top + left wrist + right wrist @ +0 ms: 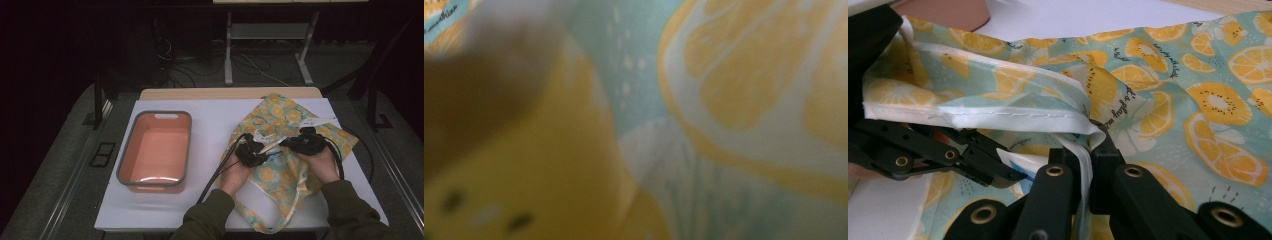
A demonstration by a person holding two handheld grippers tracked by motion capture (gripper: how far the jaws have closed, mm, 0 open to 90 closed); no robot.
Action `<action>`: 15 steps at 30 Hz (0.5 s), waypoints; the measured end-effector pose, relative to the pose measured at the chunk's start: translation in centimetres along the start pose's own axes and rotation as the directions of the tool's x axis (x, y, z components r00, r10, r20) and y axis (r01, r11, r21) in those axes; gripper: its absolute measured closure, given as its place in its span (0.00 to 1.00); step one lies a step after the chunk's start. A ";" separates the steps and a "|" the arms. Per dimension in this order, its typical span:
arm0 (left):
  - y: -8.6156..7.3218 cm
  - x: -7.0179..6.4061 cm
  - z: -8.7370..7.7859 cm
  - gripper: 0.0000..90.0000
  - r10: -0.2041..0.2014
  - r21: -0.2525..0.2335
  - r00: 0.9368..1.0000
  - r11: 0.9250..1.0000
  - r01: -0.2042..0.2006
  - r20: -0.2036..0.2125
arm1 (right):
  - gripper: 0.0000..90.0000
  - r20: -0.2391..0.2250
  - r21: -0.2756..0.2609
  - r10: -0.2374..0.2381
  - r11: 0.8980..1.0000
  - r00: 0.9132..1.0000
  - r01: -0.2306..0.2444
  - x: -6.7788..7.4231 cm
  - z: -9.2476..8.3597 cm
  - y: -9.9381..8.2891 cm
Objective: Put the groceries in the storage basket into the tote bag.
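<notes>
Bag (280,117): we see the lemon-print cloth bag lying on the right half of the white bench (215,125), its strap looping toward the near edge.
Right tongs (1087,150): we see them clamped on the bag's white hemmed edge.
Left tongs (256,156): pressed together on the bag's cloth, just beside the right ones.
Tub (131,150): salmon, grey-rimmed, well apart on the left.

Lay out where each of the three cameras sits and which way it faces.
High view: above the person's side, looking forward and down on the table, tub, fruit-print bag; forearms, both hands show.
Left gripper view: pressed against the bag's print, blurred.
Right gripper view: rides the right claw, looking along its black jaws shut on the bag's white hem; the left claw shows beside it.
Shared: all see the bag.
</notes>
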State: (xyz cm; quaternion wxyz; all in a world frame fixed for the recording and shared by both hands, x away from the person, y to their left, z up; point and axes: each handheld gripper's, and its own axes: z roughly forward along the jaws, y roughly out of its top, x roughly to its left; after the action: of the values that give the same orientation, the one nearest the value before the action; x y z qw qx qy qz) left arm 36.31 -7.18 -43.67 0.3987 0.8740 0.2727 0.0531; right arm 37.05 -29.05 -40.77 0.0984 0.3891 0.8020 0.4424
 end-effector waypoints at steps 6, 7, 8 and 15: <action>-0.9 0.1 -3.2 0.88 -0.002 -0.041 1.000 0.999 0.002 0.007 | 0.98 0.000 0.000 -0.001 1.000 1.000 0.001 0.0 0.0 0.0; -1.1 -0.1 -3.9 0.87 0.000 -0.047 1.000 0.999 0.001 0.010 | 0.98 0.001 0.000 0.000 1.000 1.000 0.000 0.0 0.0 0.0; -1.3 -0.2 -4.6 0.85 0.008 -0.051 1.000 0.999 -0.007 0.009 | 0.98 0.001 -0.001 0.001 1.000 1.000 -0.001 0.0 0.0 0.0; -3.8 -0.9 -8.6 0.70 0.027 -0.073 0.999 0.997 -0.030 -0.041 | 0.98 0.001 0.001 -0.003 1.000 1.000 0.003 0.1 0.0 0.0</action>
State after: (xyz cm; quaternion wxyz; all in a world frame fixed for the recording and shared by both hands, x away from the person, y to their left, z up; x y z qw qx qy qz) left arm 31.22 0.09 -40.47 0.4243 0.8612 0.2661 0.0863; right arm 36.95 -28.94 -40.75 0.0991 0.3881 0.8028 0.4416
